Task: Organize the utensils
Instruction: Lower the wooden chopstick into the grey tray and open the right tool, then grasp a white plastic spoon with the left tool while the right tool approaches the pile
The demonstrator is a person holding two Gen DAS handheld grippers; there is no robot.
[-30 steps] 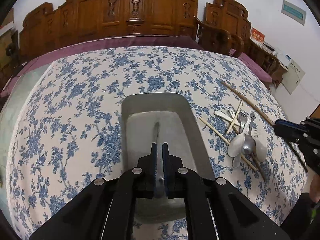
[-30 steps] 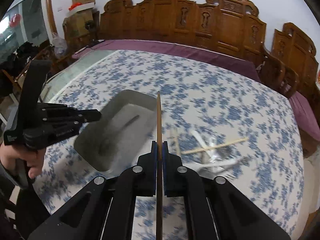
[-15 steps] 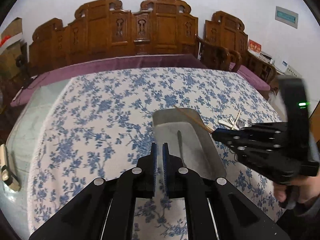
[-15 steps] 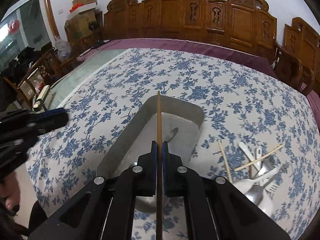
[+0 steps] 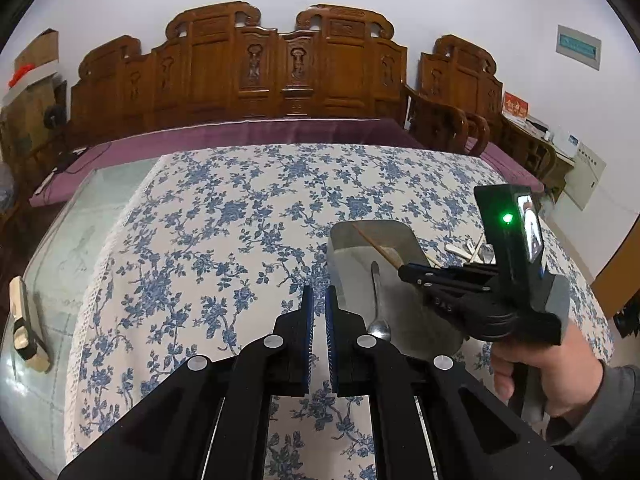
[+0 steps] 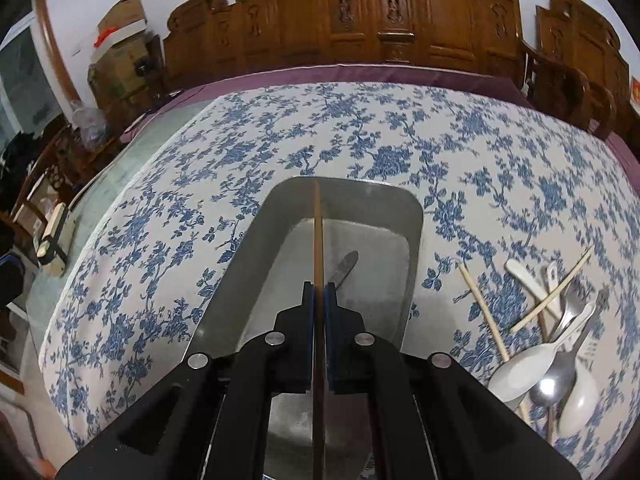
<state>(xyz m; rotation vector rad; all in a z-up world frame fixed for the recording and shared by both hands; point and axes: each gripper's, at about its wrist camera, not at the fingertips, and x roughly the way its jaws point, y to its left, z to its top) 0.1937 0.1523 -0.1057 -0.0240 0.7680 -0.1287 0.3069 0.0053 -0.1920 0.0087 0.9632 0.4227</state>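
Right gripper (image 6: 319,292) clamped on chopstick (image 6: 318,240), centre frame over metal tray (image 6: 414,240); next: lower, release; left gripper (image 5: 319,300) closed, empty

A brown chopstick (image 6: 318,240) stands vertical at frame center over a metal tray (image 6: 416,240) holding one steel spoon (image 6: 344,266). At lower right, white spoons, forks and pale chopsticks lie piled (image 6: 552,344).
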